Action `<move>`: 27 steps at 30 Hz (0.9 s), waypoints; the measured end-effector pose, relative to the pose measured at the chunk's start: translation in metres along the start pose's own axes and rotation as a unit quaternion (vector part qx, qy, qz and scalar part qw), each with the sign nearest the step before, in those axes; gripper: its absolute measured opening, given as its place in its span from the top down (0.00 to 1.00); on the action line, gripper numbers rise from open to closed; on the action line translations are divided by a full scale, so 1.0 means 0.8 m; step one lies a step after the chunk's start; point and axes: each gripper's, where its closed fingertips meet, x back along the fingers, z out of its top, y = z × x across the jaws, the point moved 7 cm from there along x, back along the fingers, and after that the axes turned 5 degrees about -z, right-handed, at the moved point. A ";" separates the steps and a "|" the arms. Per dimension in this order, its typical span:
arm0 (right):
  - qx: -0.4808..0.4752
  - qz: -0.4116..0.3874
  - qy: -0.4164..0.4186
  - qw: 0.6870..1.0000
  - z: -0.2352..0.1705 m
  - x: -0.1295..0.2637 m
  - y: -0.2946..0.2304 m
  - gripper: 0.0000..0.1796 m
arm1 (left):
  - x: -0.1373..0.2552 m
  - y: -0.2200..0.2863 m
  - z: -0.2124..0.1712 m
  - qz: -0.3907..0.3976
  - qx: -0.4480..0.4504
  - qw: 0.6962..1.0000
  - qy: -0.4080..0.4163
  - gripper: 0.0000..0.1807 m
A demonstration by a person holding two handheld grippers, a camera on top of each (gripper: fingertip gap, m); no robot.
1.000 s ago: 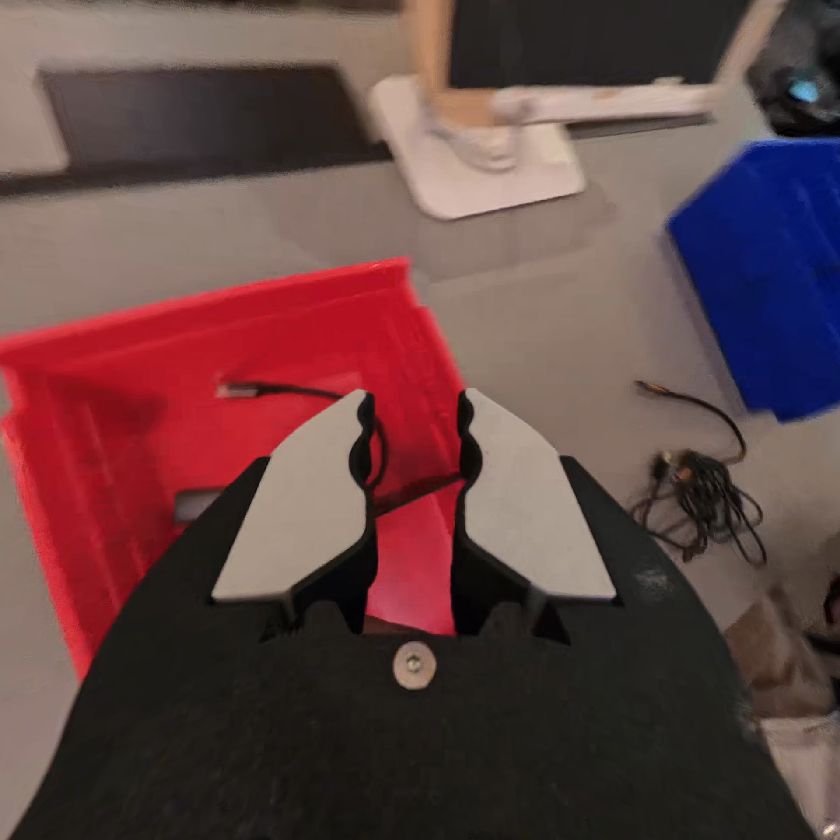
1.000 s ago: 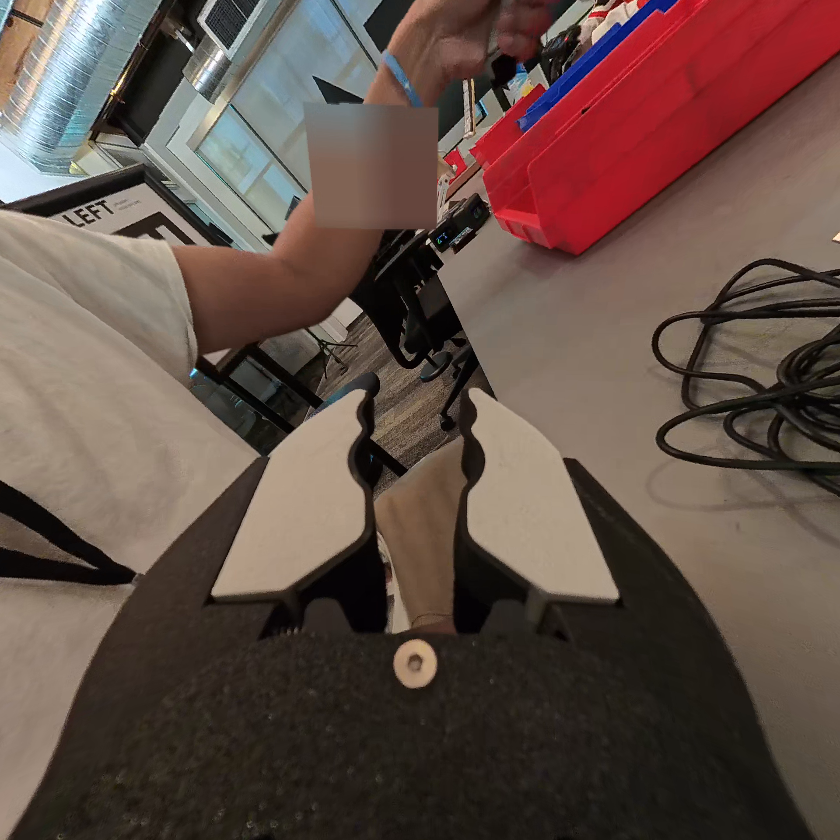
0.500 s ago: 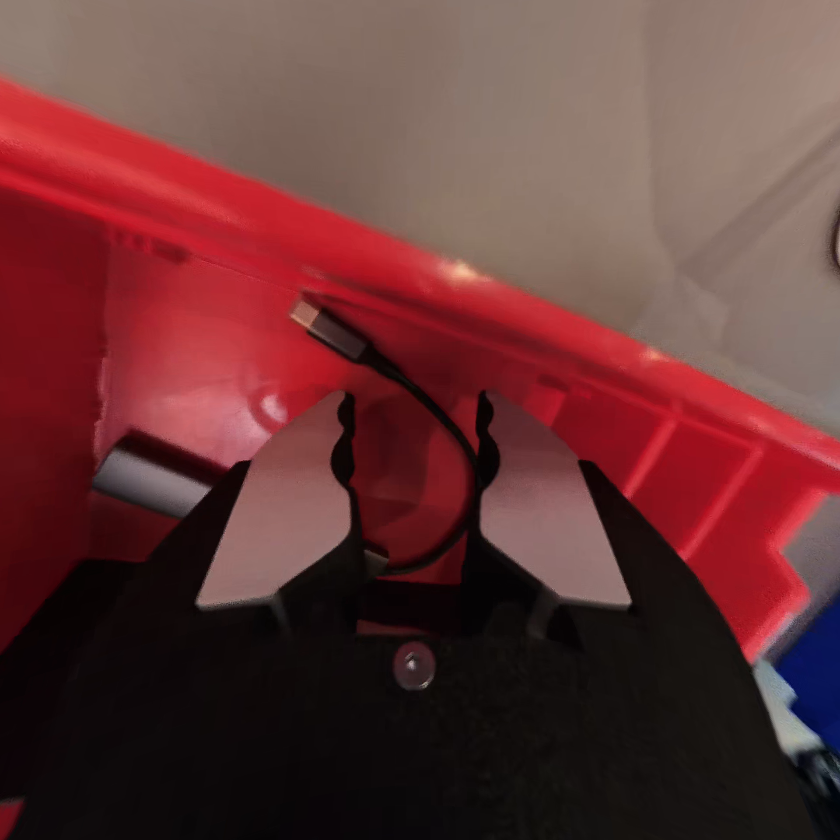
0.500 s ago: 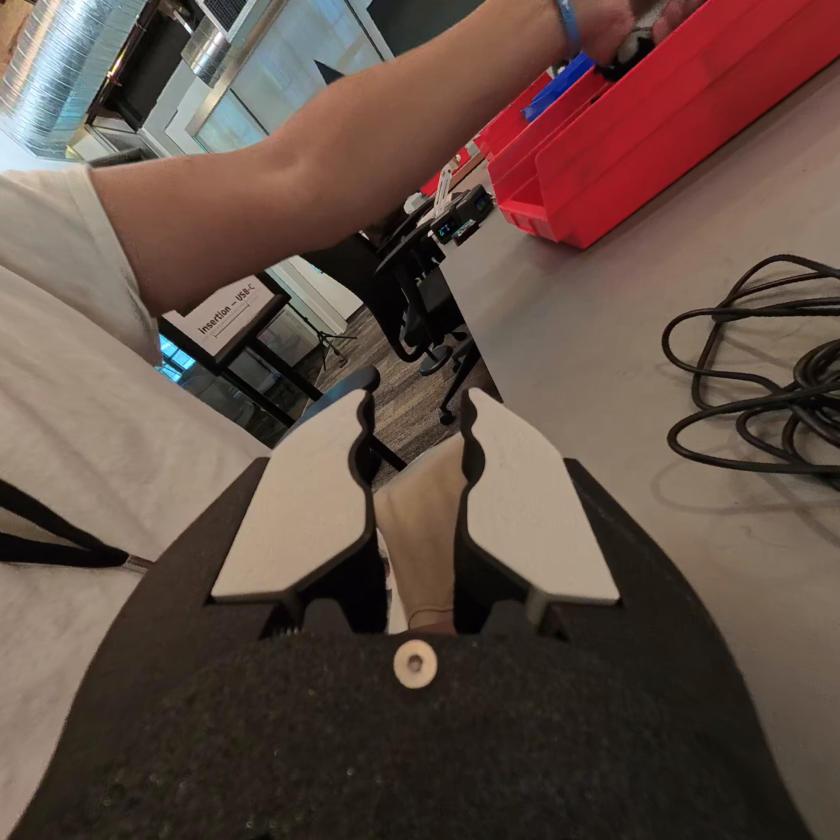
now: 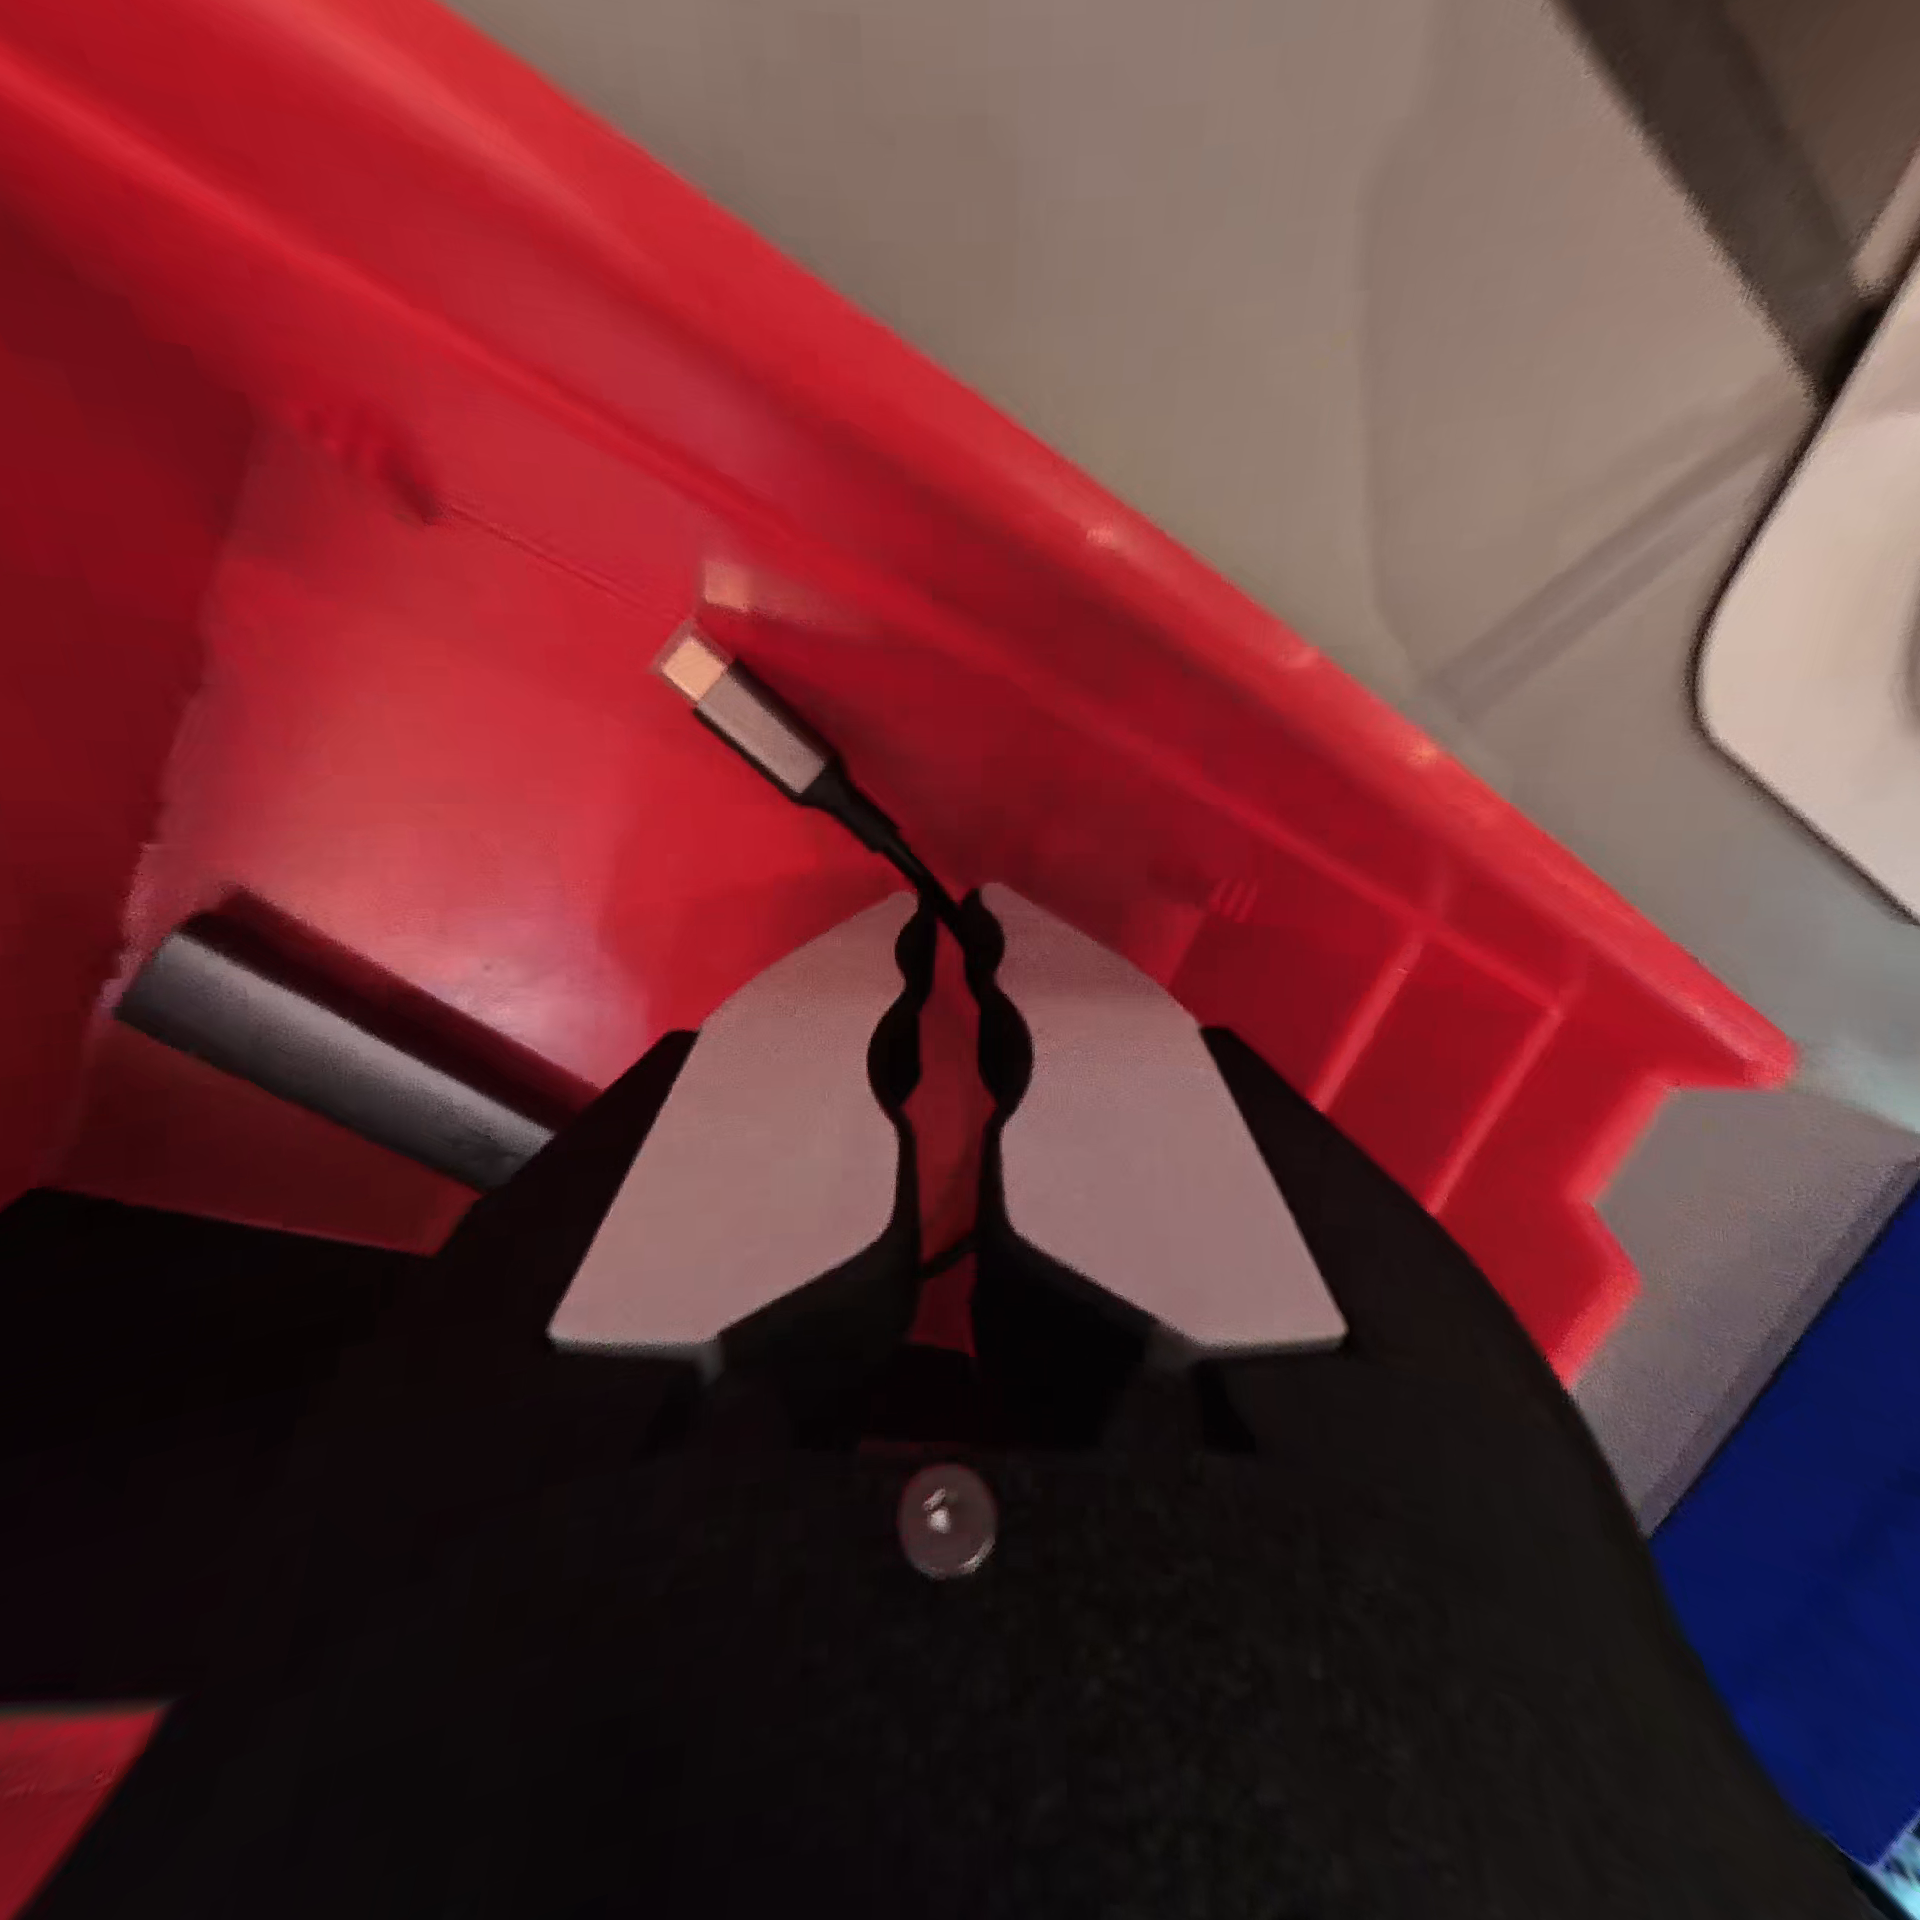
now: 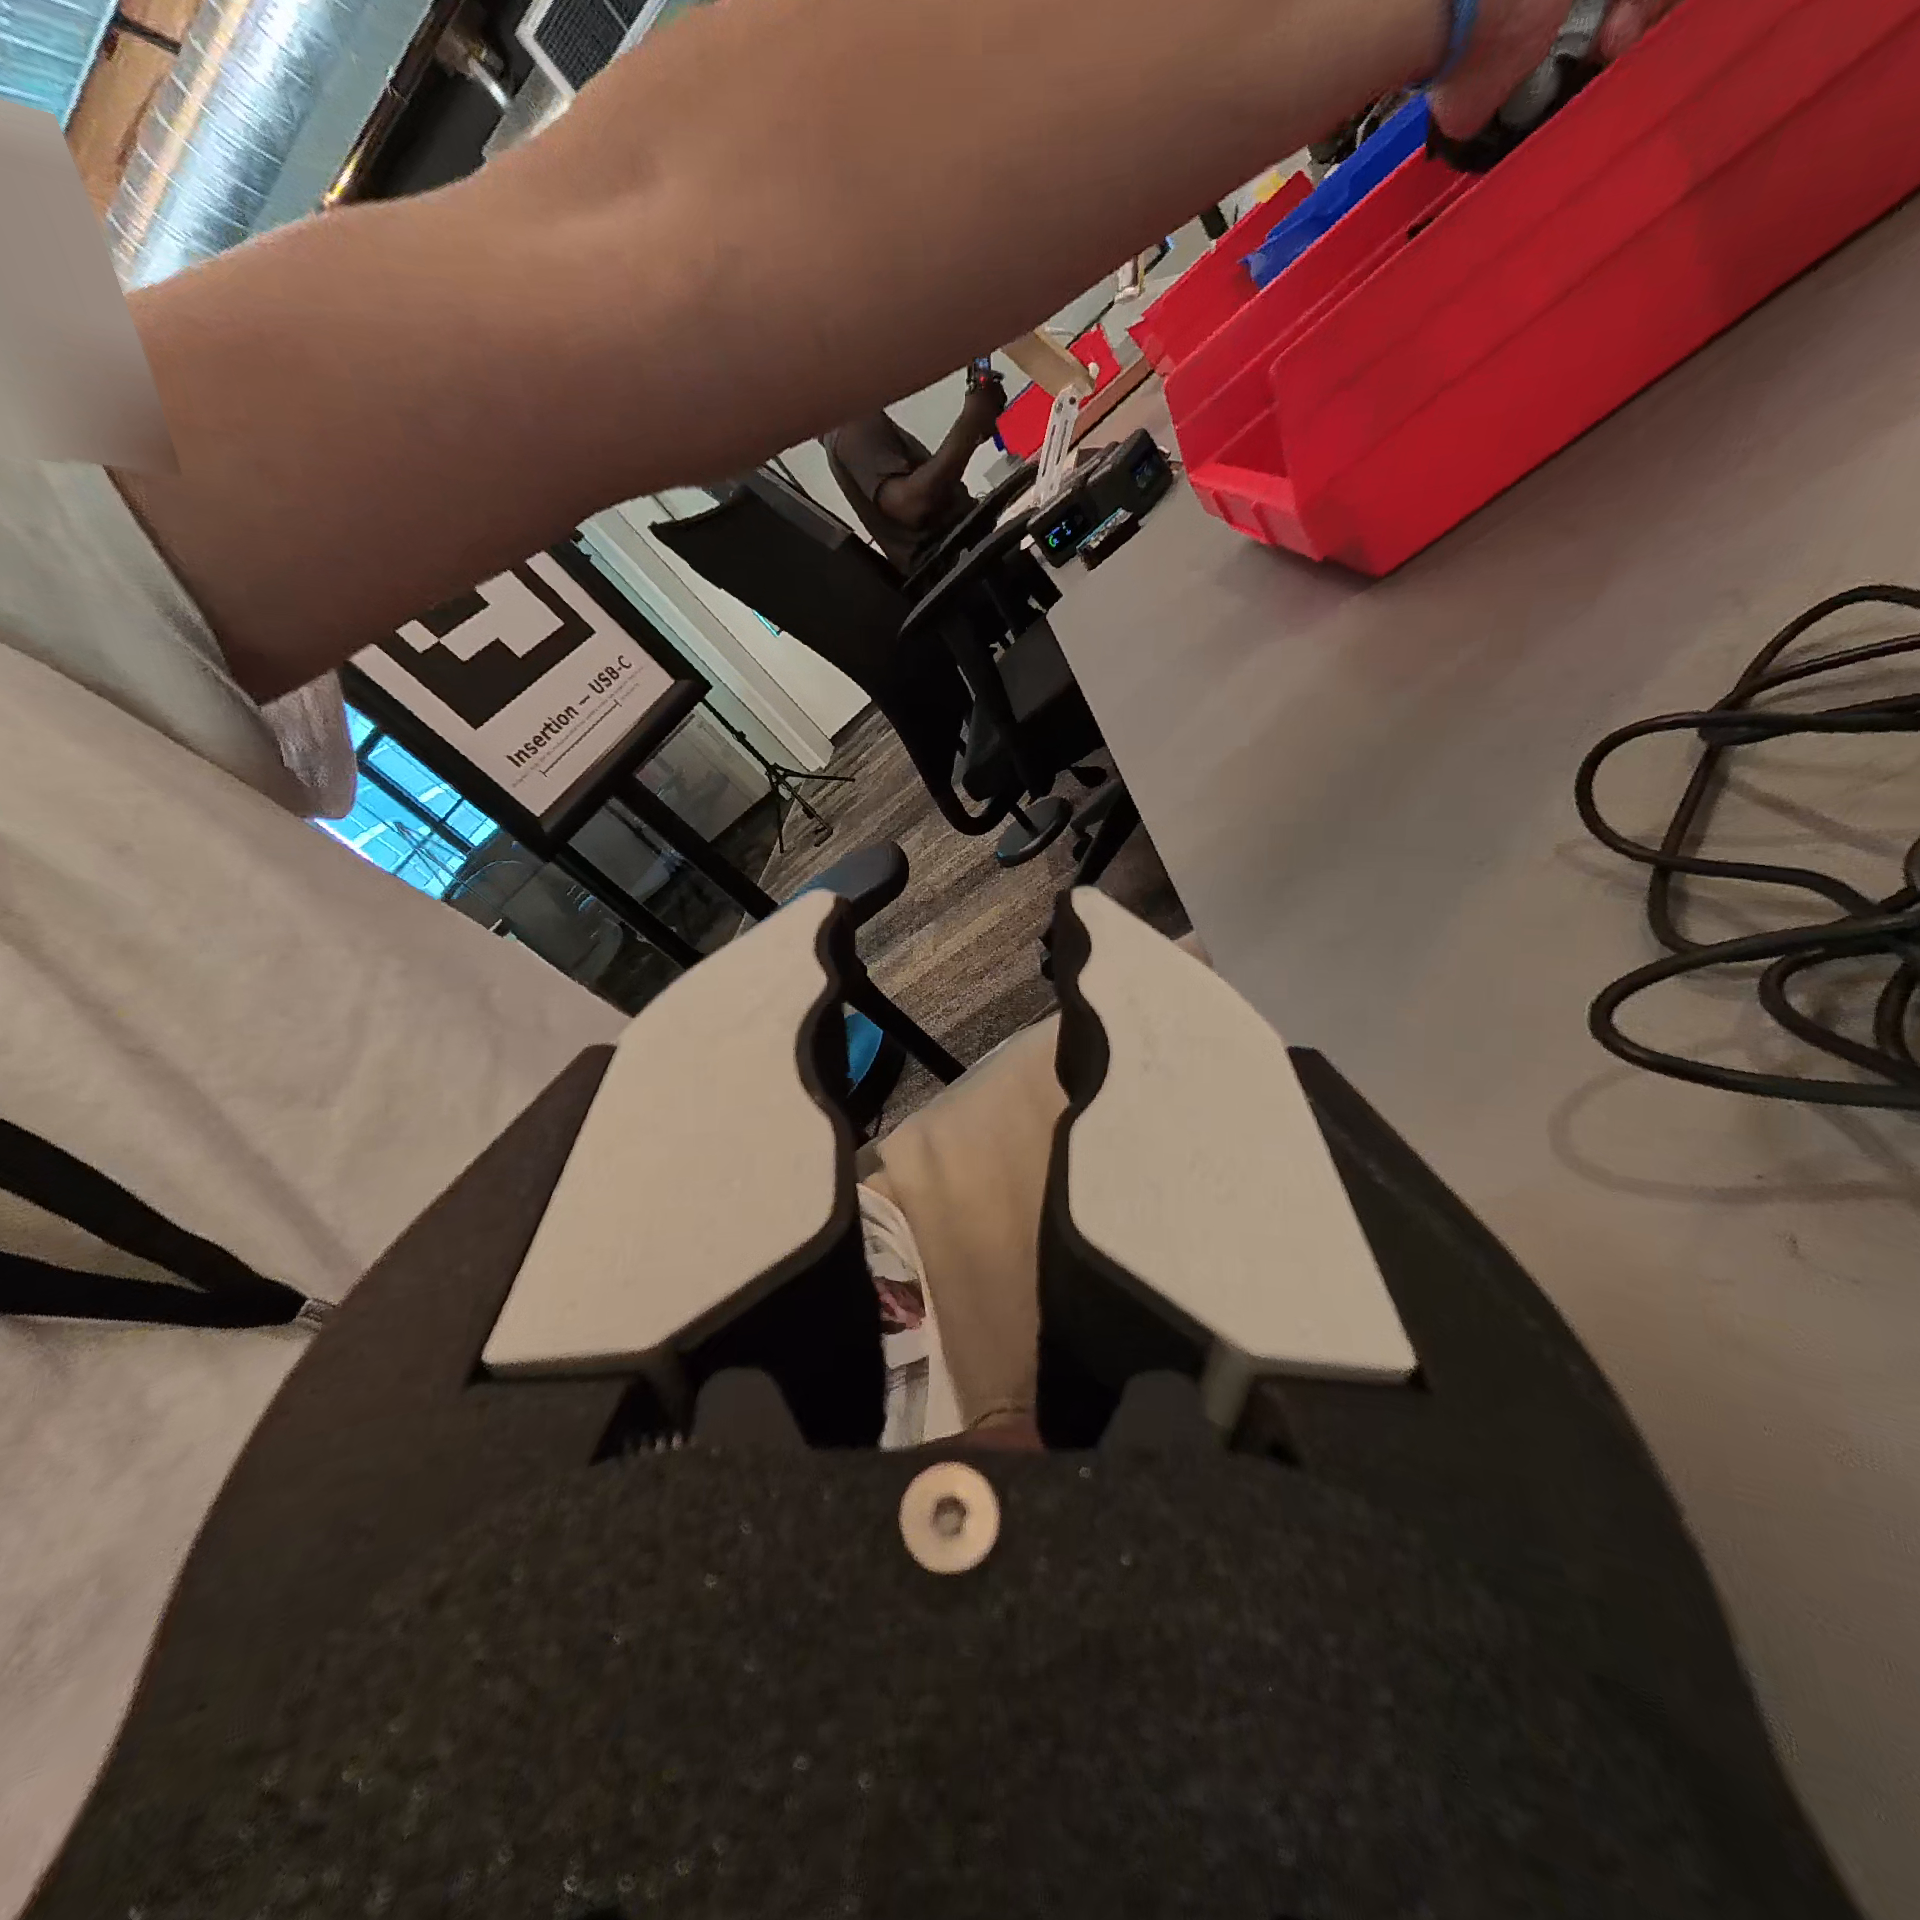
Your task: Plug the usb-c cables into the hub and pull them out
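Grey table, red bin near its edge. Left gripper inside the bin, pinched onto the black usb-c cable (plug free, by the far wall); grey hub on the floor, left. Right view only: right gripper parted, empty, off the table edge; loose cables beside.

The left wrist view is soft all over with motion blur: the rim of the red bin smears, its glossy inner wall throws pale glare patches, and a red cast tints the grey faces of the jaws, while the black gripper body below sinks into near-featureless dark. The right wrist view is sharper and evenly bright, with daylight in the windows at far left and soft shadows under the black cable loops on the grey worktop. Both views bend straight lines toward the edges, wide-angle fashion, and the forearm across the top is slightly blurred.
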 end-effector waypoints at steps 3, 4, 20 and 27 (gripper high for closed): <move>-0.006 0.000 0.010 1.000 0.003 0.003 0.002 0.80 | 0.037 0.002 0.011 -0.041 -0.052 0.995 0.076 0.98; -0.007 0.000 0.013 1.000 0.004 0.004 0.002 0.80 | 0.051 0.003 0.013 -0.045 -0.073 0.992 0.089 0.98; 0.104 -0.125 -0.018 0.987 0.011 -0.018 0.022 0.80 | 0.379 0.133 -0.051 -0.212 -0.366 0.844 0.329 1.00; 0.197 -0.218 -0.016 0.956 0.072 -0.070 0.050 0.78 | 0.399 0.185 -0.132 -0.263 -0.453 0.798 0.298 1.00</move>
